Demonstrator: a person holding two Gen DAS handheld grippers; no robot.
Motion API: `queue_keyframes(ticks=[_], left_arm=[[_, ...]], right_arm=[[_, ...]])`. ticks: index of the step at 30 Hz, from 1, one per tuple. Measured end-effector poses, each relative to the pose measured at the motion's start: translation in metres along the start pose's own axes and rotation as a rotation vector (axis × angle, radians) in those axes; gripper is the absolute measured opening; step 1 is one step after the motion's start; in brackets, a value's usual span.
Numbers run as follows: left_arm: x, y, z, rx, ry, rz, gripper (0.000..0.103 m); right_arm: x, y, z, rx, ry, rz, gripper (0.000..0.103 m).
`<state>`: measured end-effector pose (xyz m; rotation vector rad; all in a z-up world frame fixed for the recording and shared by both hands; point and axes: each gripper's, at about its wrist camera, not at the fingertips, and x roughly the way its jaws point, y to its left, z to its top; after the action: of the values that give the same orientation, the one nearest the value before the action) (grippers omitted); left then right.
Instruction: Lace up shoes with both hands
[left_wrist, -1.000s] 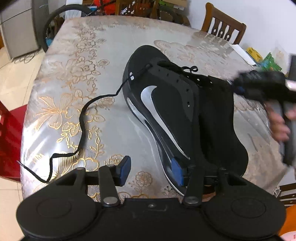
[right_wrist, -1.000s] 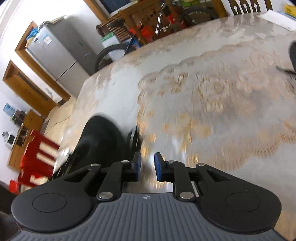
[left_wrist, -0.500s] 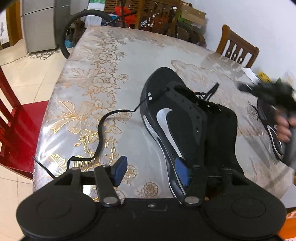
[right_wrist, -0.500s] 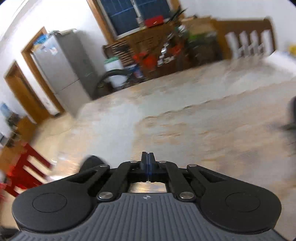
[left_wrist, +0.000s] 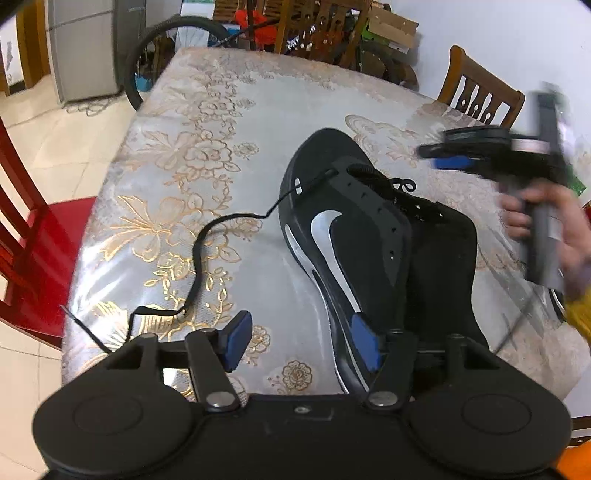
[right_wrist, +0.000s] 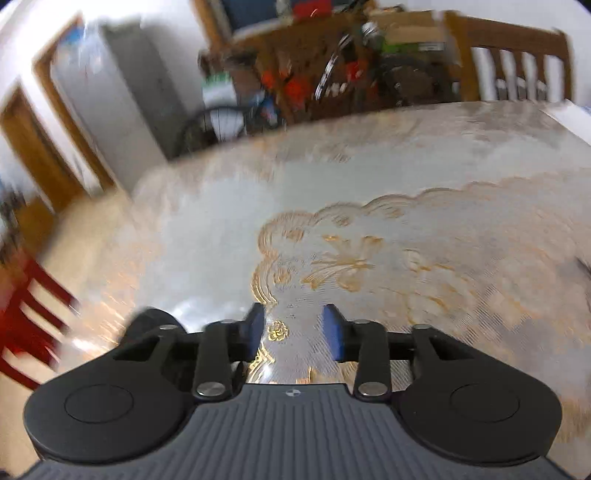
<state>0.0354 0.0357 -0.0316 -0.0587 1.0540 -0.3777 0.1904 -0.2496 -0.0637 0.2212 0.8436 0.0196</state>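
My right fingers, pressed together a moment ago, now spread; left fingers stay spread, so the shoelace lies loose

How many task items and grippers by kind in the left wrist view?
Black sneaker with silver swoosh: 1
Loose black shoelace trailing over the floral tablecloth: 1
Grippers with blue pads: 2, left gripper, right gripper
Total: 4
A dark object shows at the right edge behind the hand; too hidden to identify, so not counted.
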Motion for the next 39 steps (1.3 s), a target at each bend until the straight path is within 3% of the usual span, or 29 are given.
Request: queue_keyframes(ticks=[3, 6, 10, 12, 17, 21, 24, 30, 32, 34, 35, 39], left_arm=[[-0.007, 0.006, -0.005, -0.029, -0.014, 0.011, 0.059], [-0.010, 0.017, -0.009, -0.080, -0.019, 0.033, 0.059], [-0.013, 0.035, -0.016, -0.143, -0.023, 0.084, 0.059], [-0.019, 0.042, -0.023, -0.149, -0.033, 0.137, 0.059], [-0.041, 0.067, -0.047, -0.190, -0.092, 0.261, 0.062], [-0.032, 0.112, -0.052, -0.416, -0.136, 0.235, 0.062], [-0.011, 0.139, -0.045, -0.513, -0.145, 0.246, 0.062], [0.018, 0.158, -0.033, -0.466, -0.091, 0.341, 0.070], [0.016, 0.161, -0.033, -0.449, -0.112, 0.321, 0.054], [0.012, 0.157, -0.030, -0.391, -0.141, 0.333, 0.008], [0.010, 0.155, -0.029, -0.354, -0.144, 0.344, 0.001], [-0.001, 0.151, -0.030, -0.335, -0.189, 0.276, 0.001]], right_arm=[[0.027, 0.028, -0.004, -0.157, 0.047, -0.030, 0.027], [0.032, 0.041, -0.017, -0.232, 0.058, -0.034, 0.026], [0.035, 0.049, -0.031, -0.280, 0.059, -0.043, 0.000], [0.025, 0.044, -0.032, -0.265, 0.043, -0.070, 0.000], [-0.046, 0.005, -0.026, -0.087, -0.143, -0.094, 0.000], [-0.109, -0.023, -0.009, -0.040, -0.283, -0.076, 0.000], [-0.140, -0.029, -0.009, -0.029, -0.293, -0.009, 0.000], [-0.157, 0.001, -0.040, -0.136, -0.256, -0.031, 0.000], [-0.152, 0.008, -0.046, -0.131, -0.227, -0.009, 0.001], [-0.146, 0.015, -0.051, -0.137, -0.204, -0.008, 0.001], [-0.147, 0.019, -0.054, -0.141, -0.196, -0.006, 0.001], [-0.153, 0.029, -0.062, -0.132, -0.182, 0.024, 0.001]])
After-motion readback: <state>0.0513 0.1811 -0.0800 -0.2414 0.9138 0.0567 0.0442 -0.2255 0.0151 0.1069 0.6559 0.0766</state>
